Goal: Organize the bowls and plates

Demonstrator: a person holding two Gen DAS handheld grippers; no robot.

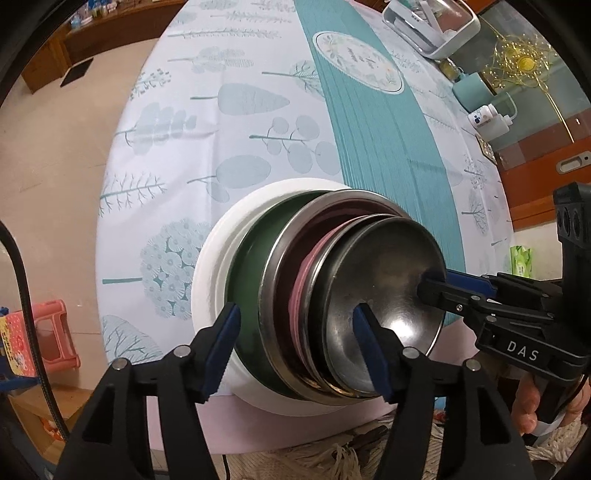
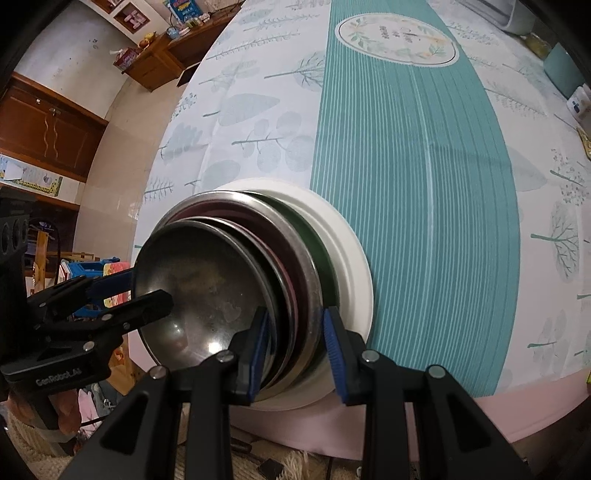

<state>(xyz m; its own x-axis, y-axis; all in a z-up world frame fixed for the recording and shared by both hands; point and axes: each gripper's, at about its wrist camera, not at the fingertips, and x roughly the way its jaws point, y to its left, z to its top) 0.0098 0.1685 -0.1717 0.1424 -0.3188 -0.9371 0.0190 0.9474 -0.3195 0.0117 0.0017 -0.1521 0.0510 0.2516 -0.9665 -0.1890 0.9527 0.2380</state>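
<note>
A nested stack stands at the table's near edge: a white plate (image 1: 210,280) (image 2: 356,266) at the bottom, then a green bowl (image 1: 251,280), a wide steel bowl (image 1: 280,258), a pink bowl (image 1: 306,273) and a small steel bowl (image 1: 384,273) (image 2: 207,280) on top. My left gripper (image 1: 297,349) (image 2: 144,288) is open. One finger is outside the green bowl and the other is inside the top bowl. My right gripper (image 2: 295,354) (image 1: 434,282) is shut on the nested bowls' rims at the opposite side.
The patterned tablecloth has a teal stripe (image 1: 369,122) running away from the stack. A white container (image 1: 432,26), a teal cup (image 1: 471,92) and white bottles (image 1: 487,118) stand at the far right edge. A pink stool (image 1: 51,332) is on the floor to the left.
</note>
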